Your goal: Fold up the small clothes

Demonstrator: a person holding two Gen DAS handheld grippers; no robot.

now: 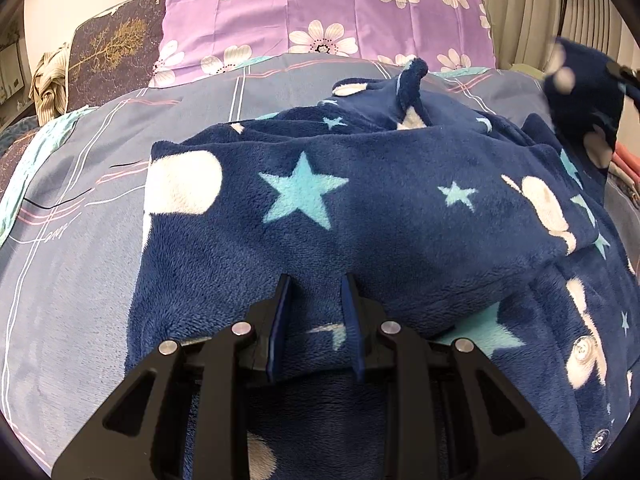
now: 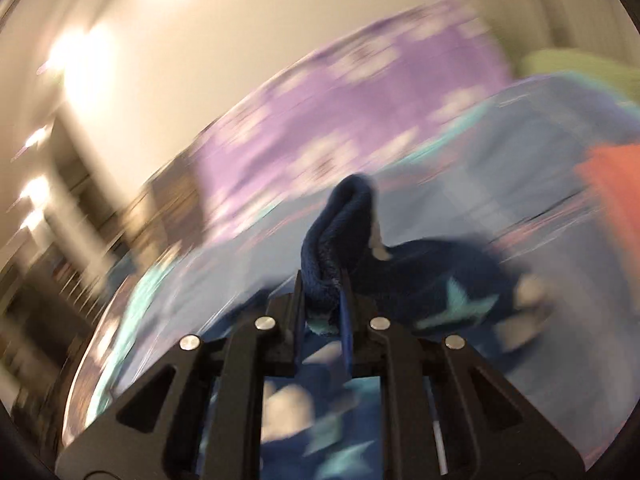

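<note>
While the left gripper [image 1: 316, 300] pins a fold of the navy fleece garment [image 1: 360, 208] between its narrowly parted jaws, low against the bedspread [image 1: 80, 208], the right gripper [image 2: 320, 296] has its jaws closed tight on a bunched edge of the same star-printed fleece, which stands up in a thick roll above the fingertips. That view is badly smeared, so which part of the garment this is I cannot tell; in the left view a flap of it hangs lifted at the far right. The garment lies spread across the bed, snap buttons [image 1: 582, 354] along its near right side. Beyond it sit a purple flowered pillow [image 1: 320, 12] and a dark cushion [image 1: 112, 48]. To fold cleanly, I would keep the left anchor fixed and lay the lifted flap over flat.
</note>
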